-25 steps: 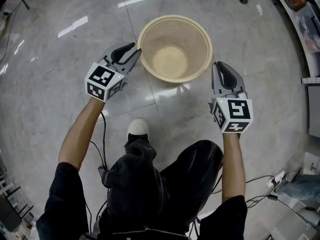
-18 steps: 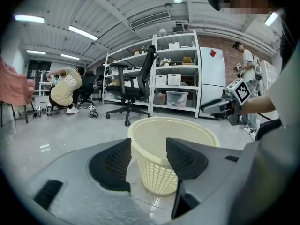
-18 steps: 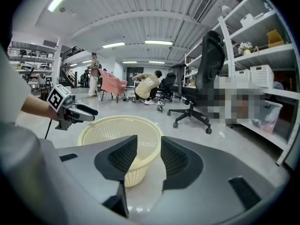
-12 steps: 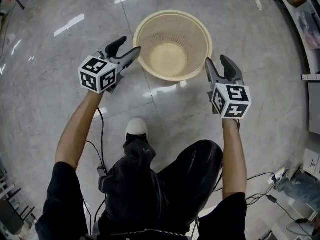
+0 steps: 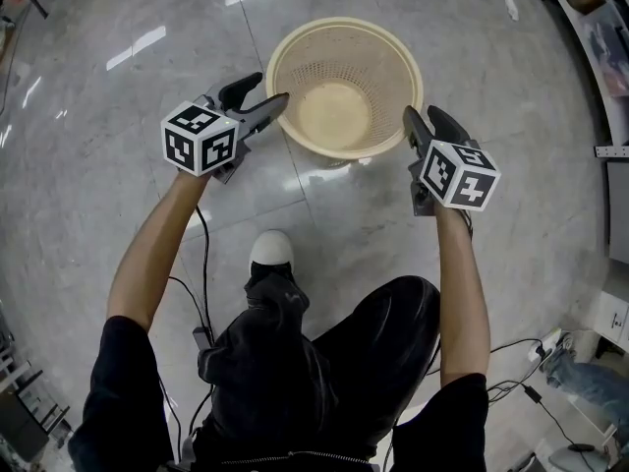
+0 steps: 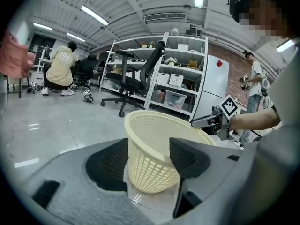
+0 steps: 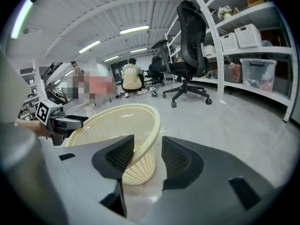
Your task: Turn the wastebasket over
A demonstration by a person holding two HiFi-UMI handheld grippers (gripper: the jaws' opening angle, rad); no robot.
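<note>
Evidently unturned, the wastebasket (image 5: pixel 344 91) stood mouth-up on the floor (image 5: pixel 147 205). Left gripper (image 5: pixel 270 91) and right gripper (image 5: pixel 421 118) flanked its rim, jaws wide apart, gripping nothing, likely staged for a two-sided inverting grip.

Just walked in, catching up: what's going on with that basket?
A person holds a hand-held gripper on each side of an upright wastebasket on the floor. The left hand-held gripper and the right hand-held gripper are both open, each with the basket's wall between its jaws. It is not yet turned over.
</note>
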